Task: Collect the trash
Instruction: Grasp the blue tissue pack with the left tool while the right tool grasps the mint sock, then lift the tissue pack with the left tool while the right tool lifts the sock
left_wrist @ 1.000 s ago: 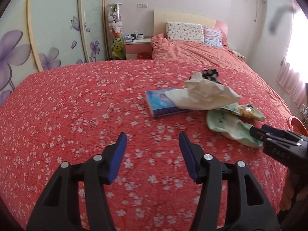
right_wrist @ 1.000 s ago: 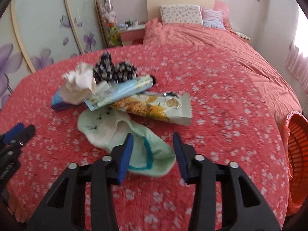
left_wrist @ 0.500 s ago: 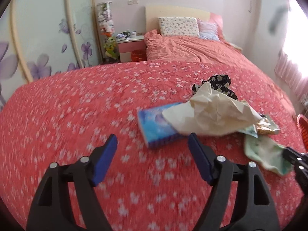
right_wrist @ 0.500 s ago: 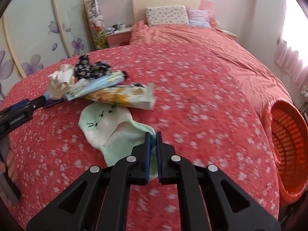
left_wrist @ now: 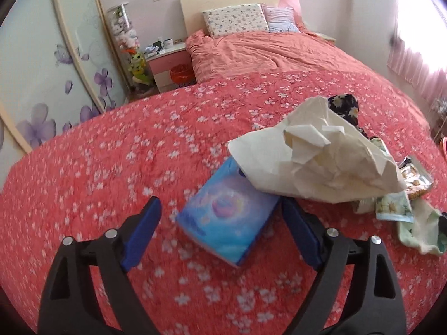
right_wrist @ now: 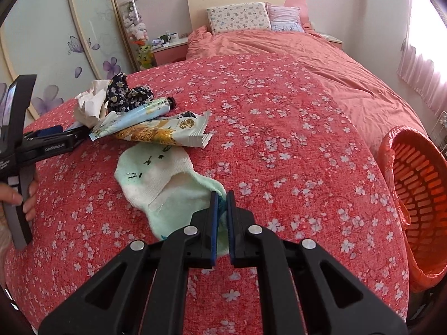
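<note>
- Our right gripper has gone from spread a second ago to pinching the hem of the pale green knitted sock with a cat face; the sock still lies flat on the red floral bedspread, not lifted yet.
- Our left gripper has moved in on the blue glossy tissue pack; the fingers are spread wide, one on each side of the pack, not touching it as far as we can tell.
- The crumpled white tissue paper lies on the far end of the tissue pack, overlapping it.
- Just beyond the sock: a yellow-and-white snack wrapper, touching the sock's toe end, and a light blue tube with a black cap lying partly over the wrapper.
- The orange slatted plastic basket stands well to the right of the sock, off the bed edge.
- Judgement: the sock grasp looks done; next is lift and carry. The sock may not be trash, so the basket could be for laundry. The left closure on the pack is pending.
</note>
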Tool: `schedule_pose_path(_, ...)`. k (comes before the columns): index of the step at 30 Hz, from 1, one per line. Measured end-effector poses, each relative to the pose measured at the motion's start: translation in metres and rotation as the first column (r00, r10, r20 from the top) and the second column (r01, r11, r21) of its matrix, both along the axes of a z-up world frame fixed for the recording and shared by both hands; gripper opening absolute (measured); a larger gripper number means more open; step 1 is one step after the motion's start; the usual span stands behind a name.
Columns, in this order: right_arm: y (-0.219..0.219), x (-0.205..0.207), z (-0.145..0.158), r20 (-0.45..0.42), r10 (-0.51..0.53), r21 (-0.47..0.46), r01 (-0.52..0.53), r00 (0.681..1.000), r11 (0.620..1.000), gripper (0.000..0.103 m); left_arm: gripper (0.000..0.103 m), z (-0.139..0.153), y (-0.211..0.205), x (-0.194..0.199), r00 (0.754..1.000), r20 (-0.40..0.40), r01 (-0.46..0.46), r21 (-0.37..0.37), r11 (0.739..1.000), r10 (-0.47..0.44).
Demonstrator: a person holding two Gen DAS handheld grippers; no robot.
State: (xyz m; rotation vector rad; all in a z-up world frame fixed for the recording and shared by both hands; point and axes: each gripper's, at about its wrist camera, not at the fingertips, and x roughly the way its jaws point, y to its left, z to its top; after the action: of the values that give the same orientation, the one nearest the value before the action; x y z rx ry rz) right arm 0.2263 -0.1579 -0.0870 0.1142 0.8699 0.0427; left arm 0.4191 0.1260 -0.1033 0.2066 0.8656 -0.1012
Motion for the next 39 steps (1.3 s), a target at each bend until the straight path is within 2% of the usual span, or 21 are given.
schedule_pose_path(2,0.0,-0.001,0.0,0.0,0.003,-0.003,-0.003,1.0,1.0,0.006,0.086,-0.001,-0.004,0.004,1.0,0.007,0.009,0.032,0.999,-0.009)
schedule_pose_path(3,0.0,-0.002,0.0,0.0,0.004,-0.005,-0.004,1.0,1.0,0.006,0.082,-0.002,-0.005,0.007,1.0,0.0,0.013,0.039,0.999,-0.013)
schedule_pose_path(4,0.0,-0.002,0.0,0.0,0.004,-0.007,-0.004,1.0,1.0,0.006,0.069,-0.003,-0.005,0.009,1.0,-0.011,0.017,0.028,0.999,-0.016)
schedule_pose_path(6,-0.001,-0.002,0.0,0.001,0.005,-0.006,-0.005,1.0,1.0,0.006,0.057,-0.003,-0.002,0.009,0.999,-0.033,0.029,-0.033,0.999,-0.03)
schedule_pose_path(12,-0.005,-0.008,0.0,-0.001,0.003,0.024,-0.003,1.0,1.0,0.006,0.054,-0.003,0.004,-0.019,0.998,-0.045,0.031,-0.088,0.996,-0.035)
schedule_pose_path(15,-0.009,-0.018,0.0,-0.008,0.013,0.037,-0.013,1.0,0.999,0.006,0.054,-0.004,0.006,-0.05,0.998,-0.049,0.032,-0.116,0.993,-0.038)
schedule_pose_path(19,-0.009,-0.03,0.002,-0.006,0.078,0.064,-0.077,0.997,0.995,0.007,0.054,-0.003,0.0,-0.092,0.998,-0.056,0.034,-0.147,0.989,-0.043)
schedule_pose_path(21,-0.008,-0.032,0.004,0.005,0.098,0.071,-0.098,0.995,0.993,0.014,0.054,-0.003,-0.006,-0.108,0.997,-0.056,0.042,-0.151,0.988,-0.051)
schedule_pose_path(23,-0.008,-0.032,0.006,0.017,0.098,0.079,-0.1,0.995,0.992,0.041,0.055,-0.005,-0.011,-0.116,0.998,-0.053,0.039,-0.136,0.99,-0.047)
schedule_pose_path(25,-0.006,-0.028,0.008,0.029,0.1,0.098,-0.102,0.995,0.99,0.053,0.056,-0.006,-0.016,-0.118,0.998,-0.049,0.026,-0.119,0.993,-0.032)
schedule_pose_path(28,0.0,-0.019,0.008,0.025,0.111,0.099,-0.113,0.993,0.989,0.067,0.056,-0.007,-0.018,-0.116,0.999,-0.05,0.007,-0.119,0.993,-0.013)
schedule_pose_path(31,0.017,-0.009,0.003,0.003,0.132,0.05,-0.132,0.991,0.99,0.071,0.057,-0.011,-0.019,-0.116,0.999,-0.047,-0.009,-0.115,0.993,0.004)
schedule_pose_path(35,0.034,-0.003,-0.006,-0.026,0.141,-0.036,-0.142,0.99,0.989,0.072,0.057,-0.01,-0.02,-0.115,0.999,-0.047,-0.021,-0.119,0.993,0.015)
schedule_pose_path(36,0.038,-0.003,-0.006,-0.025,0.141,-0.072,-0.142,0.99,0.987,0.069,0.057,-0.011,-0.017,-0.115,0.999,-0.047,-0.021,-0.12,0.993,0.015)
schedule_pose_path(37,0.039,-0.003,-0.005,-0.023,0.133,-0.084,-0.135,0.991,0.987,0.06,0.057,-0.011,-0.017,-0.116,0.999,-0.047,-0.022,-0.12,0.993,0.017)
schedule_pose_path(38,0.038,-0.003,-0.004,-0.019,0.128,-0.084,-0.129,0.992,0.988,0.046,0.057,-0.011,-0.017,-0.116,0.999,-0.048,-0.025,-0.121,0.992,0.019)
schedule_pose_path(39,0.035,-0.004,-0.003,-0.012,0.123,-0.071,-0.124,0.992,0.99,0.041,0.057,-0.011,-0.015,-0.116,0.999,-0.048,-0.027,-0.123,0.992,0.021)
